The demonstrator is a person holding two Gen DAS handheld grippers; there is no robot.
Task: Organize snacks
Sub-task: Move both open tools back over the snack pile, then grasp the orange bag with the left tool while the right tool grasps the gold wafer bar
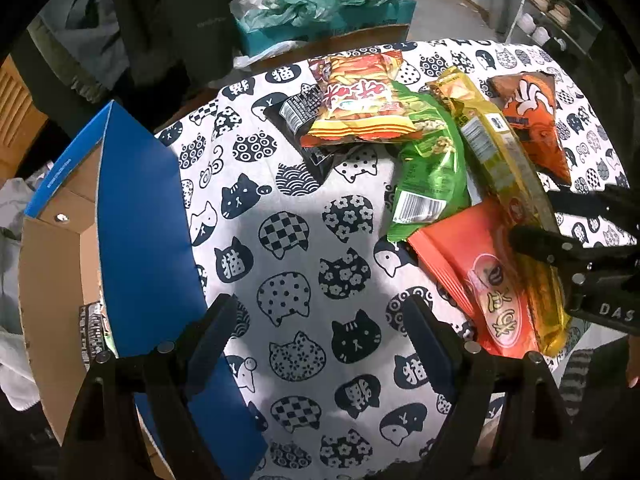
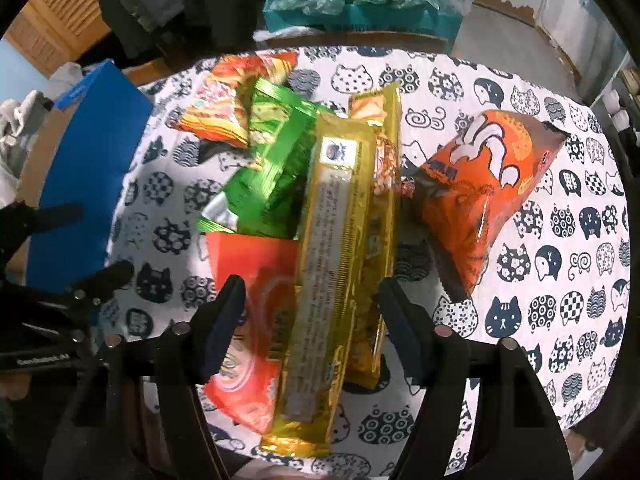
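A pile of snack packs lies on the cat-print tablecloth. A long yellow pack lies on top, over a red-orange pack and a green pack. My right gripper is open, with its fingers on either side of the yellow pack; it shows from the side in the left wrist view. An orange chip bag lies to the right. A red-yellow bag lies on a black pack. My left gripper is open and empty over bare cloth.
A cardboard box with a blue flap stands at the table's left edge, with a dark pack inside. A teal box with plastic wrap is behind the table. A shelf rack stands at the back right.
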